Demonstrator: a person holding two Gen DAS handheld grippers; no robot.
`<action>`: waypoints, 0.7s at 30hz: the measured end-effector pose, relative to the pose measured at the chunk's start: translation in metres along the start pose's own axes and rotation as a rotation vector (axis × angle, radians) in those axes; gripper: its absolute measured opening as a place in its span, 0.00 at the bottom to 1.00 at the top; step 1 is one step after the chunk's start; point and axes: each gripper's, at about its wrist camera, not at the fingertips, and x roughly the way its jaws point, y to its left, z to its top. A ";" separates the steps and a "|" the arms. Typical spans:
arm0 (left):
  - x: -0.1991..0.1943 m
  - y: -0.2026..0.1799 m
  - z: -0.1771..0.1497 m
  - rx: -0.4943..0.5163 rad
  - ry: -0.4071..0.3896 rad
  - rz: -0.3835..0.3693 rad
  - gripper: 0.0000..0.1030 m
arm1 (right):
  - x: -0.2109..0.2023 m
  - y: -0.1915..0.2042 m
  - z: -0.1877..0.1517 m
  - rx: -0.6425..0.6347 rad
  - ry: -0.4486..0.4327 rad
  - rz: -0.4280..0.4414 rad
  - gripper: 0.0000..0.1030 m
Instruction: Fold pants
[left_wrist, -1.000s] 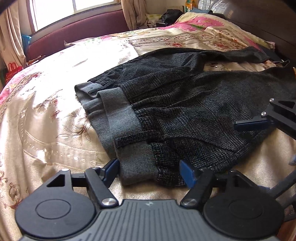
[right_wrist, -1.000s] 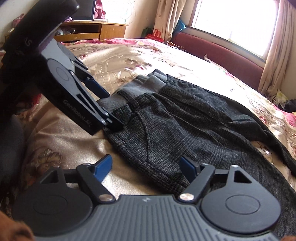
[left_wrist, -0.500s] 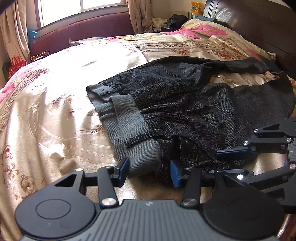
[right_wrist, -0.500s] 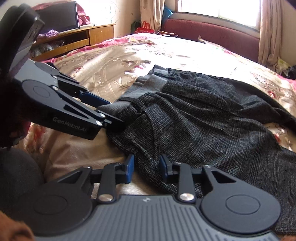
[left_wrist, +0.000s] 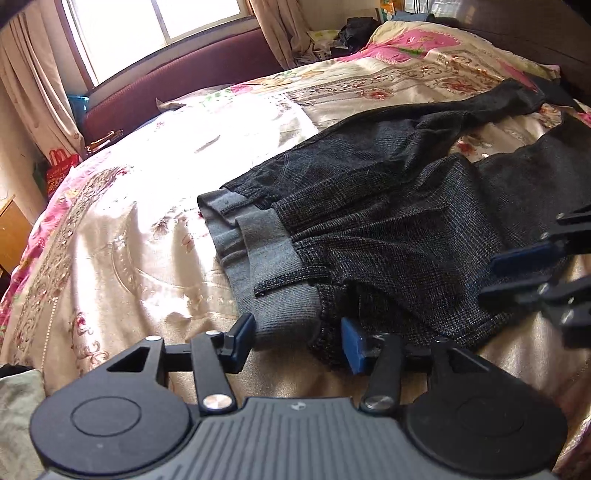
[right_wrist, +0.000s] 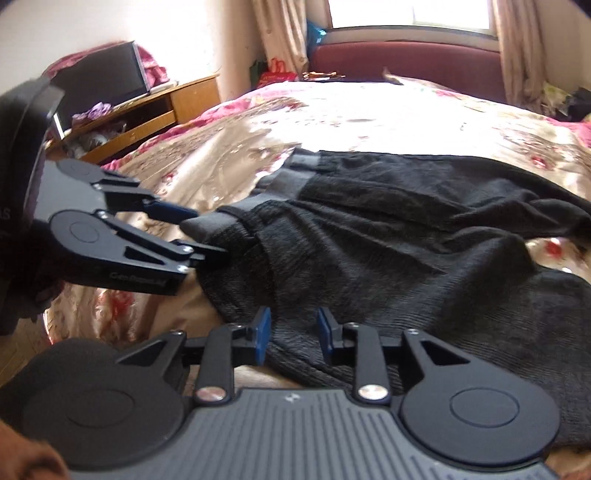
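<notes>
Your left gripper (left_wrist: 297, 341) clamps the pants (left_wrist: 388, 221) at the grey waistband corner between its pads; your right gripper (right_wrist: 293, 334) pinches the near edge. Lift unevenly and the thinner right-hand pinch may slip free.

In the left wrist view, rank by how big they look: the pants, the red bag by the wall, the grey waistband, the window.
1. pants, by far the largest.
2. window, cut by the frame edge and far off, so uncertain.
3. waistband; near the camera, so close to the window.
4. red bag, smallest.
</notes>
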 end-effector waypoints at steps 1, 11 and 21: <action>-0.004 -0.002 0.002 -0.002 -0.009 0.010 0.62 | -0.010 -0.014 -0.002 0.046 -0.013 -0.022 0.33; -0.004 -0.119 0.071 0.084 -0.139 -0.265 0.62 | -0.108 -0.192 -0.038 0.443 -0.122 -0.487 0.35; 0.049 -0.306 0.151 0.236 -0.198 -0.571 0.62 | -0.205 -0.390 -0.080 0.825 -0.265 -0.904 0.40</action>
